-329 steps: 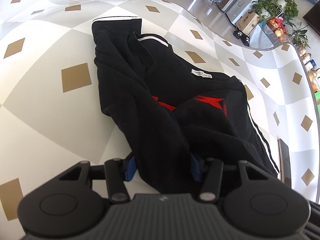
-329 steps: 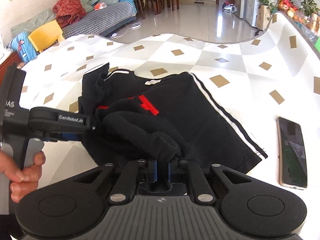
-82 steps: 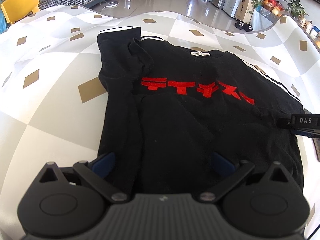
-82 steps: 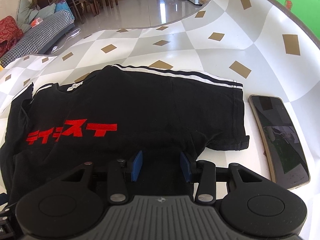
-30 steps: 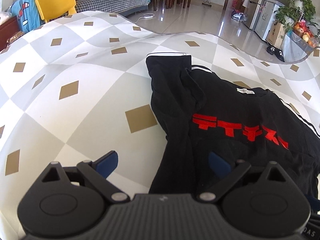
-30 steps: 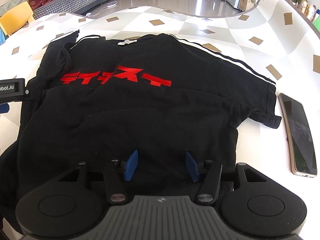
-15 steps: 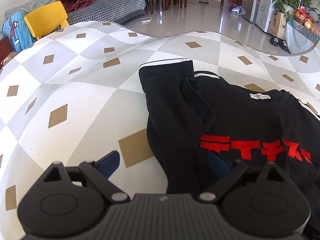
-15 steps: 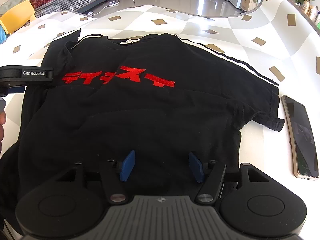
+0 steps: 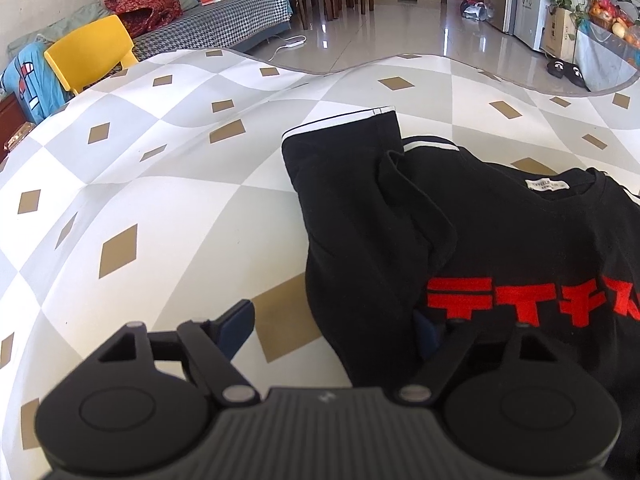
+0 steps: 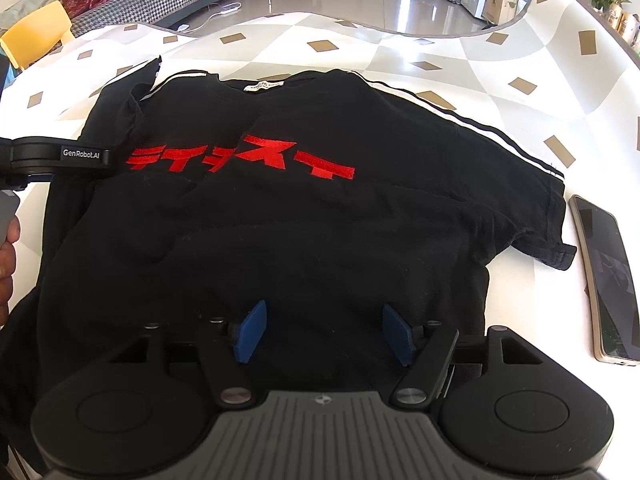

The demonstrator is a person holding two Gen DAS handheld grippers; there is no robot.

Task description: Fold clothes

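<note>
A black T-shirt (image 10: pixel 320 232) with red lettering lies spread face up on the checked tablecloth, its collar at the far side. My left gripper (image 9: pixel 332 332) is low over the shirt's left edge (image 9: pixel 352 280), below the rumpled sleeve (image 9: pixel 340 152). Its jaws are closing: the right pad (image 9: pixel 426 332) is on the cloth, while the left pad (image 9: pixel 238 328) stands apart over bare table. In the right wrist view, the left gripper (image 10: pixel 60 154) shows at the left. My right gripper (image 10: pixel 324 334) hovers over the lower middle of the shirt, jaws opening, nothing pinched between them.
A phone (image 10: pixel 608 280) lies on the table just right of the shirt's right sleeve. A hand (image 10: pixel 6 256) shows at the left edge. The tablecloth (image 9: pixel 160 208) stretches bare to the left. Beyond the table are a yellow chair (image 9: pixel 88 52) and a sofa.
The left gripper has slid in over the shirt's left edge, nearer the sleeve, and its jaws have narrowed. The right gripper has stayed put while its jaws widened.
</note>
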